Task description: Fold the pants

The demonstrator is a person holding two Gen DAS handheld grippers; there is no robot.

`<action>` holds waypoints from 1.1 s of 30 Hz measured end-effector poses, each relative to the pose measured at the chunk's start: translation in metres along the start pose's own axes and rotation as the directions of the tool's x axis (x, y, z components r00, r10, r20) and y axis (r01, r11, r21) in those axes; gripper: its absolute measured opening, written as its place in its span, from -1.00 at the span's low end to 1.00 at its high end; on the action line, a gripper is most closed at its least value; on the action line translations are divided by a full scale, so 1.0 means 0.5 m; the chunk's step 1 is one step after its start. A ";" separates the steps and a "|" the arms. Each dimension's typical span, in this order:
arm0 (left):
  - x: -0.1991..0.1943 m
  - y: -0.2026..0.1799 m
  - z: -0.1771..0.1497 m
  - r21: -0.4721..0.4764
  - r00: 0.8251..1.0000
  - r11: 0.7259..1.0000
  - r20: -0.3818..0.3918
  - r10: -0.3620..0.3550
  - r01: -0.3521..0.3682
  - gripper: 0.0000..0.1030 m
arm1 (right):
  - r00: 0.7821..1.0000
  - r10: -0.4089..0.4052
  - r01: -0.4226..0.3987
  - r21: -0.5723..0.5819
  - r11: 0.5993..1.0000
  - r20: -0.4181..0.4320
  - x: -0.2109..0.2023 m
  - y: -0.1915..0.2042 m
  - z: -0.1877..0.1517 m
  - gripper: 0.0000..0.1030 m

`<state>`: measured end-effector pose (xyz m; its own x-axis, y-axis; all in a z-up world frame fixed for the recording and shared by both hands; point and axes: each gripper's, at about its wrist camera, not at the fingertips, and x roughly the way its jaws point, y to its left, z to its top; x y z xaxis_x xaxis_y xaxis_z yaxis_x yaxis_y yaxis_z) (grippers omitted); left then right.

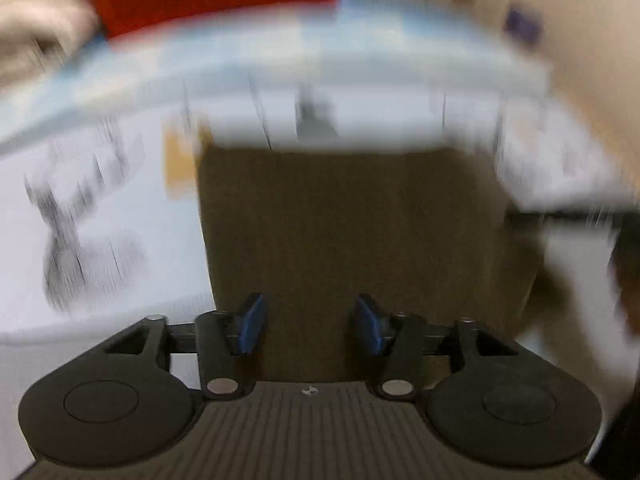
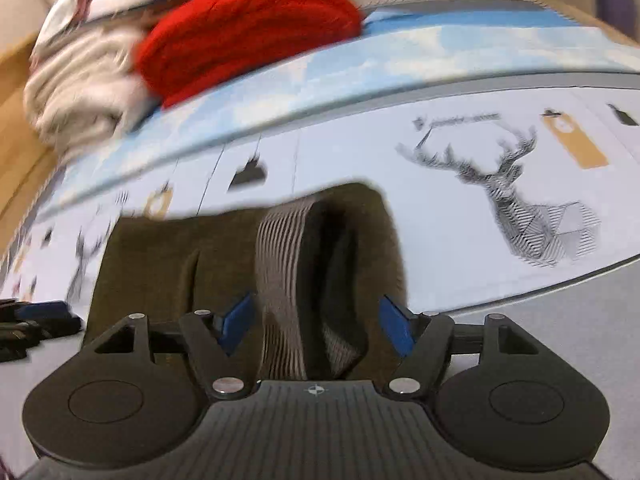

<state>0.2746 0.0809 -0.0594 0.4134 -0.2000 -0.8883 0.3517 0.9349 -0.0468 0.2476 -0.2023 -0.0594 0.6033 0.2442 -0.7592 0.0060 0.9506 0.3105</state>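
Note:
Dark olive-brown pants (image 1: 360, 240) lie on a white printed mat, filling the middle of the blurred left wrist view. My left gripper (image 1: 310, 326) is open, its blue pads apart over the near edge of the cloth, holding nothing. In the right wrist view the pants (image 2: 160, 256) show a striped ribbed waistband (image 2: 280, 264) standing up in a fold. My right gripper (image 2: 316, 326) is open, its pads either side of that waistband without closing on it. The left gripper shows at the left edge of the right wrist view (image 2: 36, 320).
The white mat with a deer print (image 2: 516, 200) and a blue cloud band (image 2: 360, 76) covers the floor. A red knit garment (image 2: 248, 28) and a cream knit pile (image 2: 84, 92) lie at the far left. Grey floor (image 2: 580, 320) is to the right.

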 end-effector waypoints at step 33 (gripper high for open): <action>-0.441 -0.253 -0.221 -0.158 0.853 0.969 0.462 0.244 -0.191 0.99 | 0.918 -0.058 0.111 -0.114 0.987 0.391 -0.405 0.072 -0.133 0.83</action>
<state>0.0465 0.0392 0.0919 0.8259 -0.0780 -0.5583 0.1291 0.9902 0.0525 0.0729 -0.2050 0.0673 0.8658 0.0942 -0.4915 -0.0181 0.9874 0.1574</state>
